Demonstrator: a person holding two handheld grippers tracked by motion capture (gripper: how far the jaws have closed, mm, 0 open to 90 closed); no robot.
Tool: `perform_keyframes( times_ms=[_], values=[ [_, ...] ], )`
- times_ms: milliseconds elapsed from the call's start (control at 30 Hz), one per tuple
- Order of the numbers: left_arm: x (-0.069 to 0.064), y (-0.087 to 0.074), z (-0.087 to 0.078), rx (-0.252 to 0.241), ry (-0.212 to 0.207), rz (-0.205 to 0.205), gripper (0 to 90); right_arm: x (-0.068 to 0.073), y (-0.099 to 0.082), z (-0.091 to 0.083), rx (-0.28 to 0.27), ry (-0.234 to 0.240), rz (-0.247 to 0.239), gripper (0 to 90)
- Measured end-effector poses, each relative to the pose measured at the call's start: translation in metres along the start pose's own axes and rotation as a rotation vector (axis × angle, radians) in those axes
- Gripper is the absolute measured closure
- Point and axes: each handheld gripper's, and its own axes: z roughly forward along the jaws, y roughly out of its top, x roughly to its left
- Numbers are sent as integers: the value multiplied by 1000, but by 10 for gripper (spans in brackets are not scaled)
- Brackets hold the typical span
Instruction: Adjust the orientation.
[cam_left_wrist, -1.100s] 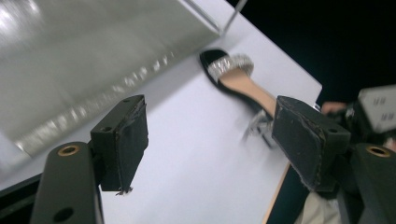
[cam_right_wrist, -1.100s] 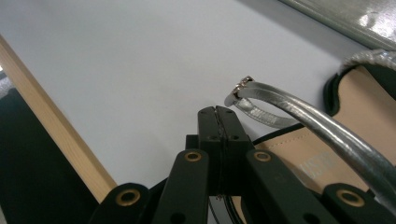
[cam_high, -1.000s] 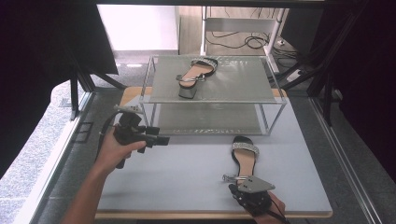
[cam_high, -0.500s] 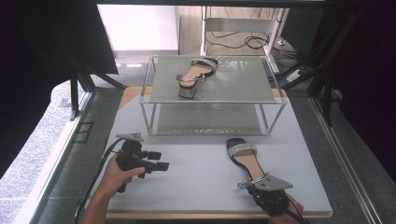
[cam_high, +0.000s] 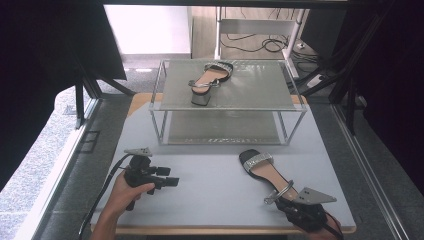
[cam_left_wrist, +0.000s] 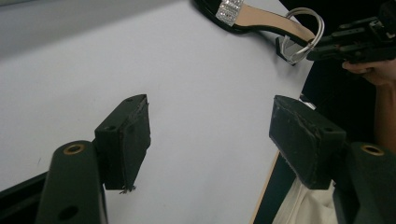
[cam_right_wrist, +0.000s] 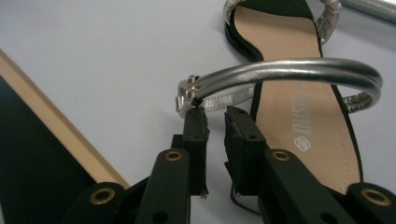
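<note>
Black silver-strapped sandal (cam_high: 267, 174) flat on table

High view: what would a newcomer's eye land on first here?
The sandal lying on the grey table at front right, its silver ankle strap just ahead of the right tongs, whose jaws have just been opening with nothing between them. Then its twin sandal on top of the wire rack behind. The left tongs rest open at front left.

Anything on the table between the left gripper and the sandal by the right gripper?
No. In the high view, only bare grey table lies between the left gripper and the sandal. The left gripper view shows the same bare stretch.
</note>
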Motion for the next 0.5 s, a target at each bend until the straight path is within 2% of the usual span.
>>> perform_keyframes(
  times_ms=[100,233,333,433,500],
  values=[
    [2,-2,-1,-5,-1,-5,294,2,-7,-10,-24,7,-3,725],
    [1,-2,-3,-11,-1,-5,294,2,-12,-24,-49,45,11,634],
    [1,-2,-2,-7,8,-6,294,4,-11,-40,-105,85,3,556],
    [2,-2,-2,-6,12,-14,294,5,-3,-52,-136,58,-9,512],
    [2,-1,-1,-8,16,-18,294,2,7,-57,-147,21,-12,483]
  ],
)
